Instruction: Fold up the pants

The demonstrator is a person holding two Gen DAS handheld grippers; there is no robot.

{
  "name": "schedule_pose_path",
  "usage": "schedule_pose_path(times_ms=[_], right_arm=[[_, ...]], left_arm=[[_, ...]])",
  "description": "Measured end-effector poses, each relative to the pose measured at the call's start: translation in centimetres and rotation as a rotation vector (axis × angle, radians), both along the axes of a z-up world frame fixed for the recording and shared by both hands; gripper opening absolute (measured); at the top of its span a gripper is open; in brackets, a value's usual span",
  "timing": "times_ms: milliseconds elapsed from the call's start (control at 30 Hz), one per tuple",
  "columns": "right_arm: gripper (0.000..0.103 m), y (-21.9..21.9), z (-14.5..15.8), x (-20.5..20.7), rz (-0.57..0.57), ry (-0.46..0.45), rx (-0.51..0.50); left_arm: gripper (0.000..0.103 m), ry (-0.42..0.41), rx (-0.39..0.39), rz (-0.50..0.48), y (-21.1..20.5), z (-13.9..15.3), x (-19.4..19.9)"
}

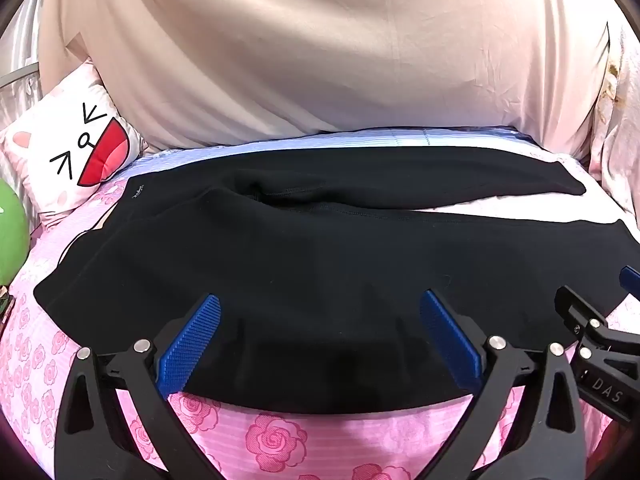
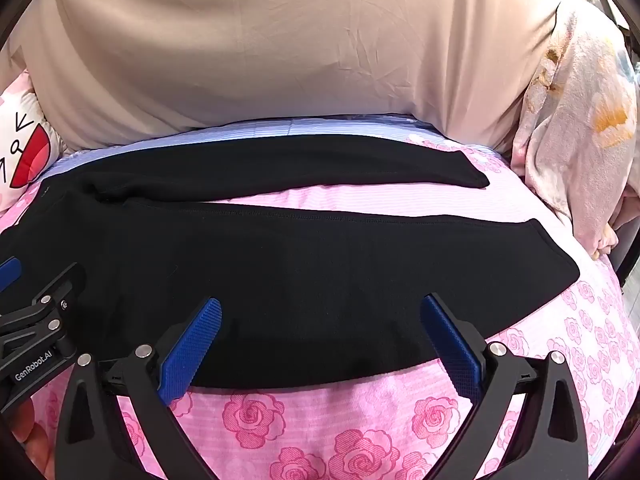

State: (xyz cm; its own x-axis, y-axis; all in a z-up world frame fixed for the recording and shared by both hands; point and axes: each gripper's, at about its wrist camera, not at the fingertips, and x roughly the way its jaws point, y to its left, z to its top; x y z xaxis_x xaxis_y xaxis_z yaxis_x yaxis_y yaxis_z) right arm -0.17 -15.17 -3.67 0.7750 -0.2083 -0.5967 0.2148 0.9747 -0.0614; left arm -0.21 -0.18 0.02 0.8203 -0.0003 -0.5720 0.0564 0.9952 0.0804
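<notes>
- Pants, black knit fabric point(image 1: 320, 264) — spread flat on the bed, waistband toward the left, two legs running off to the right and splayed apart in a narrow V; not yet folded. Long axis lies crosswise to both tools, left to right.
- Bed sheet, pink cotton with rose print point(image 1: 276, 440) — carries the pants; a strip of it shows between the two legs.
- Curtain or cover, beige cloth point(image 1: 320, 40) — hangs behind the far edge of the bed.
- Blanket, pale floral fleece point(image 2: 580, 128) — bunched at the right end of the bed, near the far leg's hem but apart from it.
- Cushion, white with cartoon face and red mouth point(image 1: 80, 148) — at the left end, beside the waistband corner.
- Left tool, black frame with blue ribbed pads point(image 1: 319, 328) — jaws wide, holding nothing; poised over the near edge of the pants at the hip portion, nearer the waistband.
- Right tool, black frame with blue ribbed pads point(image 2: 321, 330) — jaws wide, empty; over the near leg's lower edge, nearer the hems.
- View differences: the left wrist view shows the waistband corner with its small label and a green round object at far left; the right wrist view shows both hems in full. Each view catches the other tool at its side edge.
- Judgement: the near leg's edge lies directly ahead of both tools, so pinching it and carrying it over onto the far leg looks the likely first fold.
</notes>
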Motion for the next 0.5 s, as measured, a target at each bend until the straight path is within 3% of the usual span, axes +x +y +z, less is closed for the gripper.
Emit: schedule_pose_path(times_ms=[500], right_arm=[[0.098,0.06,-0.02,0.01,0.0,0.001,-0.001]], left_arm=[[0.098,-0.001,-0.002,-0.001,-0.33,0.16,-0.45]])
